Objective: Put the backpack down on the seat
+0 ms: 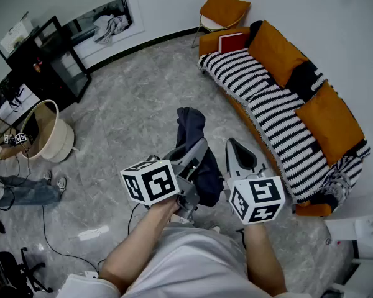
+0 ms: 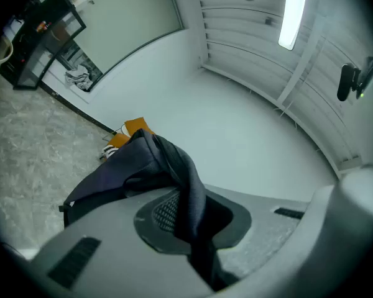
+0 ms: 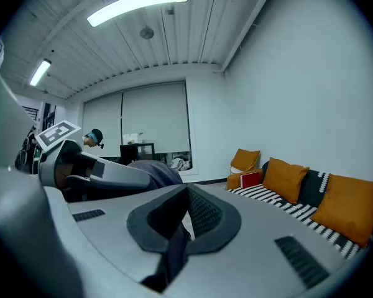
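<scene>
A dark navy backpack hangs over the grey floor in front of me. My left gripper is shut on its fabric; in the left gripper view a fold of the backpack runs between the pads of that gripper. My right gripper is beside it, to the right, closed on a thin dark strap low between its pads. The seat is an orange sofa under a black-and-white striped throw, ahead and to the right, apart from the bag.
A red book lies at the sofa's far end, next to an orange chair. At the left are a round basket, a black cabinet, a seated person's legs and cables on the floor.
</scene>
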`<state>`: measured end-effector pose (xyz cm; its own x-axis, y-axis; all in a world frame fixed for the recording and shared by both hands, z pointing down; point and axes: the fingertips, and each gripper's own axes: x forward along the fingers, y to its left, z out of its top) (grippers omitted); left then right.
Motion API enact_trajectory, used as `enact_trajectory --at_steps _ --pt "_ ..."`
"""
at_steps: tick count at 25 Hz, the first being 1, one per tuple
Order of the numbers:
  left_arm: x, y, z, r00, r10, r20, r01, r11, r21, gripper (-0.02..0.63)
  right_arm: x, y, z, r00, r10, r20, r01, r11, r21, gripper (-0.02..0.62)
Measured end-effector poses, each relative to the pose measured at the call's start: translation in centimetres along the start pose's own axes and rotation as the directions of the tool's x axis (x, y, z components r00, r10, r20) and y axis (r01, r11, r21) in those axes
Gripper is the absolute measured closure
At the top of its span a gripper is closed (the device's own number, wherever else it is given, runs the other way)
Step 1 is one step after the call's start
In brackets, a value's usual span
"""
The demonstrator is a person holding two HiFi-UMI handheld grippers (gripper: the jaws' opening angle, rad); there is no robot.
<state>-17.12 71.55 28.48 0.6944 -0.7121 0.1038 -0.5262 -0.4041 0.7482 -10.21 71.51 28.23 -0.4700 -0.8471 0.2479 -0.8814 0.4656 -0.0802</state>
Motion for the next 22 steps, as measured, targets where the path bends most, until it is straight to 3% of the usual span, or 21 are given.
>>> enact_trajectory --at_steps 22 --pt "4.0 5.3 4.6 0.996 -0.059 -0.067 0.057 0.998 -0.019 0.581 7.2 -0.6 0.0 0.997 -0.065 -0.043 0.065 0.998 0.005 0.594"
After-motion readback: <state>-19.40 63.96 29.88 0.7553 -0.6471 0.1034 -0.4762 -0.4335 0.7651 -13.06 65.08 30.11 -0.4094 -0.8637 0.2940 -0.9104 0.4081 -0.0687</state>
